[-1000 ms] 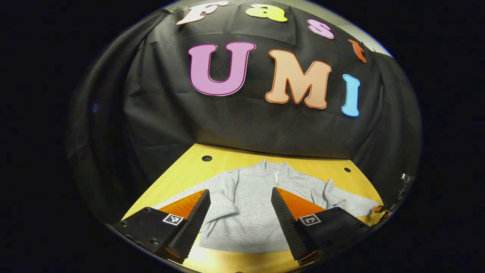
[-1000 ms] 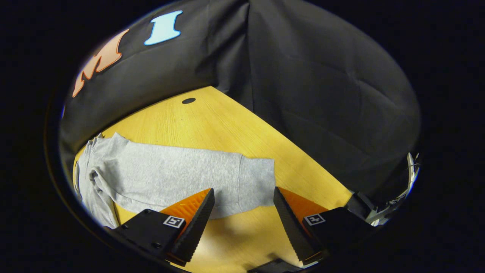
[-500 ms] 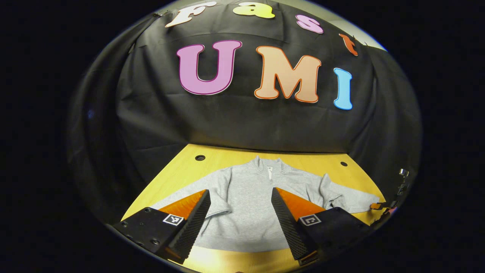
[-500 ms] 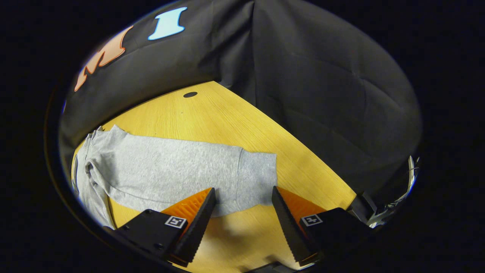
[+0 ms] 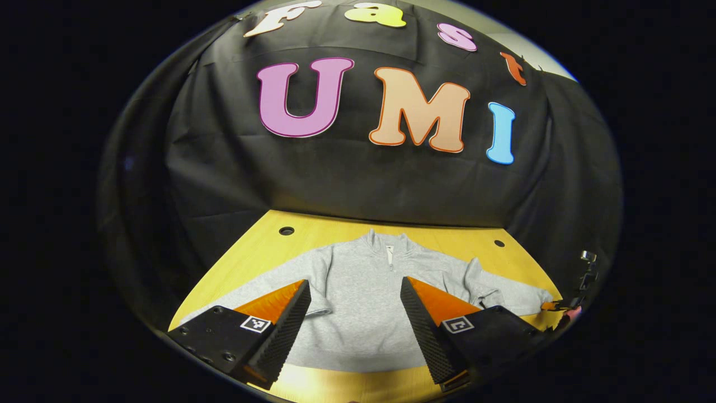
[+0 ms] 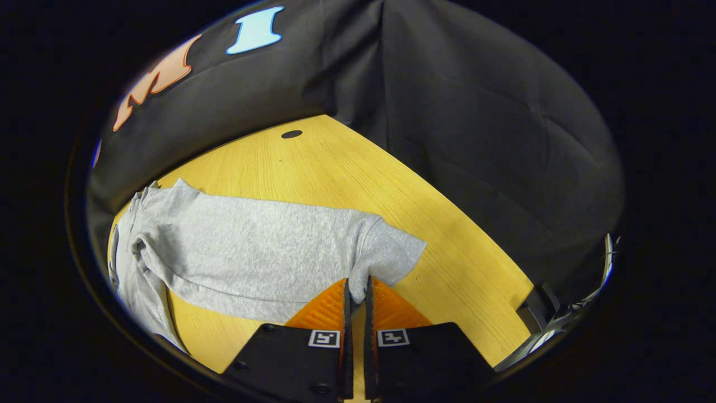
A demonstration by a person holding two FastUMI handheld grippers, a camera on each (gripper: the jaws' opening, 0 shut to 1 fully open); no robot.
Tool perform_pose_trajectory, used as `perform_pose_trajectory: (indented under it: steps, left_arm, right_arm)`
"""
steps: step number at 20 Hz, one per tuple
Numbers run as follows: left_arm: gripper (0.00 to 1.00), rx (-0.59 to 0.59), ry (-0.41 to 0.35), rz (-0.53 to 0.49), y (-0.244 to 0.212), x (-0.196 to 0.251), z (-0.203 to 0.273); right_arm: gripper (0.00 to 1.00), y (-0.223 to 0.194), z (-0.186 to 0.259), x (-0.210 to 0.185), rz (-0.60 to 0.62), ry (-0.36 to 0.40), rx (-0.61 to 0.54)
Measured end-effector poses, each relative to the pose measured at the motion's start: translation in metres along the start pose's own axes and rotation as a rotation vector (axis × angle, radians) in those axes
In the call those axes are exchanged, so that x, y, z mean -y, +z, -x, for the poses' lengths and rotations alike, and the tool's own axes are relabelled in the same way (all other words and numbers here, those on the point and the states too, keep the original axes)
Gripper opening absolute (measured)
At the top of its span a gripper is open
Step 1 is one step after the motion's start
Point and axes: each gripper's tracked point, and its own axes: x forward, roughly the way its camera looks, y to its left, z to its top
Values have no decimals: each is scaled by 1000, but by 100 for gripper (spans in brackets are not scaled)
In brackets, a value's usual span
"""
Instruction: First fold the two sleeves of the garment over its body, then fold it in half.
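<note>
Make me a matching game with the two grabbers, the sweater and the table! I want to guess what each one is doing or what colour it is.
Things:
1. left gripper
2. right gripper
3. sweater
4. table

Descriptions:
A. yellow wood
B. fingers wide apart
C. grey, lying flat
D. pinching a sleeve cuff

Pairs: 1-B, 2-D, 3-C, 4-A

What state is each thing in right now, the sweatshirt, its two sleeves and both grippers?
Sweatshirt: lying flat on the table, not yet folded in half.
Right sleeve: stretched out sideways, cuff pinched.
Left sleeve: spread out, unfolded.
Right gripper: shut on the sleeve cuff.
Left gripper: open, above the sweatshirt's body.
</note>
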Motion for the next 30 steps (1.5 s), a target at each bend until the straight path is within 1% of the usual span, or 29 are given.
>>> perform_pose_trajectory:
  steps: [2, 8, 13, 16, 18, 21, 26, 30]
  left_arm:
    - [94, 1, 2, 3, 1, -3, 1]
    - [95, 1, -1, 10, -1, -12, 1]
    - [95, 4, -14, 14, -1, -19, 2]
    - [95, 6, -9, 17, -1, -26, 3]
    - [95, 6, -8, 29, -3, -33, 5]
    - [95, 7, 7, 50, -7, -46, 12]
    - [95, -6, 73, 48, -21, -81, 27]
    - [95, -28, 141, 55, -33, -111, 42]
  right_arm:
    - [10, 0, 3, -2, -6, -10, 0]
    - [9, 2, 28, -19, -19, 19, 39]
    - [10, 18, 56, -62, -21, 96, 83]
    - [10, 33, 74, -98, -7, 152, 122]
    - [10, 44, 86, -131, -5, 208, 139]
    - [10, 54, 101, -176, 45, 285, 163]
    - [10, 68, 125, -247, 85, 405, 184]
    - [10, 75, 146, -317, 123, 517, 201]
